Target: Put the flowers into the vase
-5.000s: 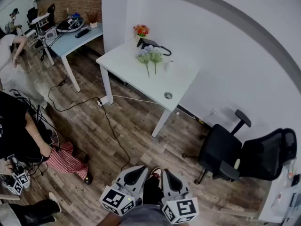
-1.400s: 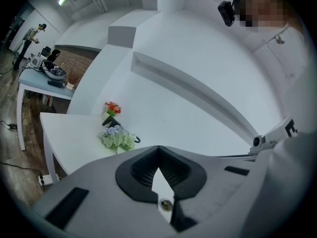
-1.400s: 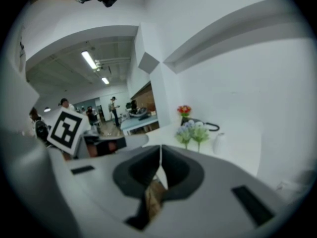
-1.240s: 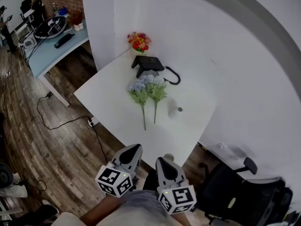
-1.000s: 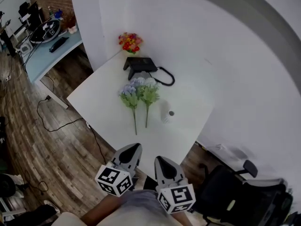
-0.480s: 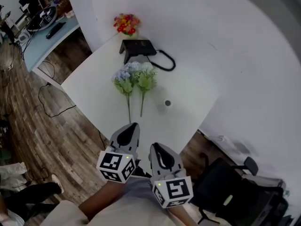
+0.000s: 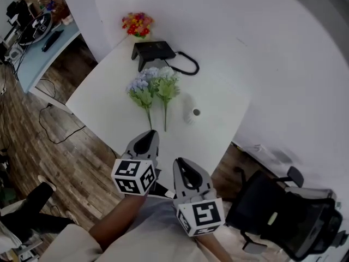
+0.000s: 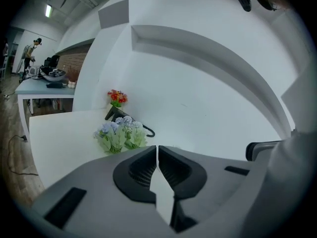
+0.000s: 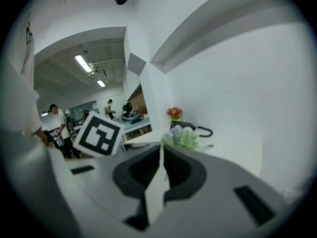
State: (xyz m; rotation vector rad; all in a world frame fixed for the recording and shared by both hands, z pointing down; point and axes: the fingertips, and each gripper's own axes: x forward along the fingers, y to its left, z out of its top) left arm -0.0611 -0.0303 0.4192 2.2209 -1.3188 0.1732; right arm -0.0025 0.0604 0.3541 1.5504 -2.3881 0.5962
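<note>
Desk (image 7: pixel 106 94) first: white, wedged into the corner of the white walls, and it fills the middle of your head view. Off to your right, down on the floor, a black office chair (image 7: pixel 272 212) sits well clear of it.

Now your tools. Your left tool (image 7: pixel 148 137) reaches over the near edge of the desk, its tip just short of the stem ends. In the left gripper view the left tool's (image 8: pixel 157 150) jaws are pressed together with nothing between them. Your right tool (image 7: pixel 180 164) hangs beside it, a little further back, and the right gripper view shows the right tool's (image 9: pixel 162 150) jaws likewise closed on nothing.

Ahead of both lie the flowers (image 7: pixel 143 90): two bunches flat on the desk, side by side, heads touching, stems pointing back at you. Both gripper views catch them just beyond the jaws (image 8: pixel 119 135) (image 9: pixel 182 139).

Behind the flower heads sits a black device (image 7: pixel 152 51) with a looped cable (image 7: pixel 186 68). Further back, in the corner, a small pot of red flowers (image 7: pixel 136 24).

Smallest of all, the vase (image 7: pixel 192 113): white, dark mouth showing, just right of the stems, not touching them.
</note>
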